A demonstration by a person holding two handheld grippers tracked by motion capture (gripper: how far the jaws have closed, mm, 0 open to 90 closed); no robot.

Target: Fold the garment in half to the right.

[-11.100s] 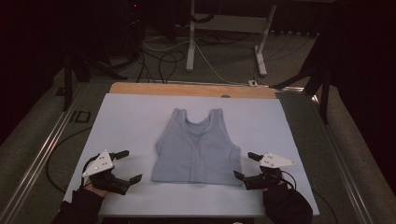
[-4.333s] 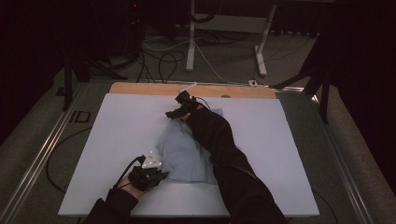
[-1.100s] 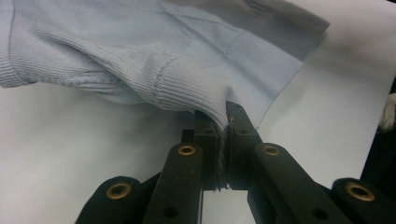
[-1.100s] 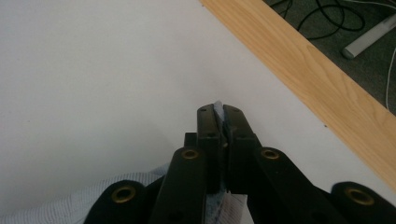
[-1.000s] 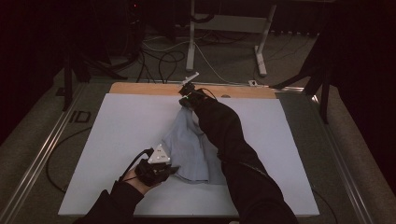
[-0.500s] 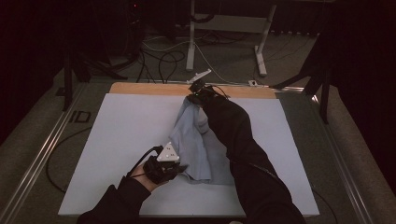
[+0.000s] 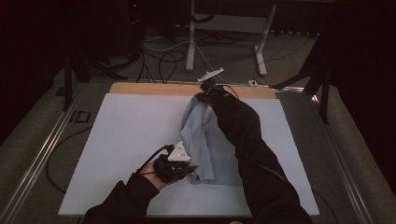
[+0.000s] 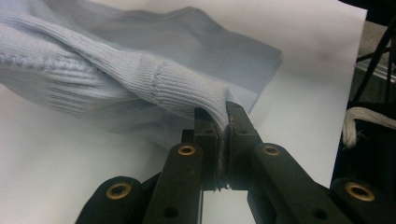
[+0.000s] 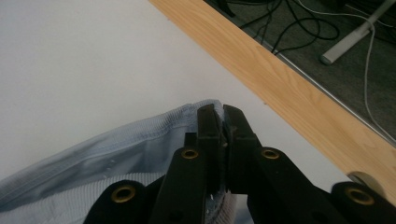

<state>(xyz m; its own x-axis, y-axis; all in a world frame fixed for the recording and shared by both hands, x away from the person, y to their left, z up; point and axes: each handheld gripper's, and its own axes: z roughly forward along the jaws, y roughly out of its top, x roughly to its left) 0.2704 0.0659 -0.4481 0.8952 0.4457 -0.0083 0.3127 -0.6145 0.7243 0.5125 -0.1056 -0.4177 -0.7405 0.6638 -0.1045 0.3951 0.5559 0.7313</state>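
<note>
Since a second ago both tools carry the top's left side rightward, folding it over. Left tool clamped on hem near front edge; right tool clamped on strap near far edge. Top lies mid-worktop, half doubled.

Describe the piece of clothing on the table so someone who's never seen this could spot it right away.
On the white table, right of centre, lies a pale blue ribbed knit top, half folded. It is the one soft thing there, pinched at its near edge by the left gripper and at its far edge by the right gripper.
</note>
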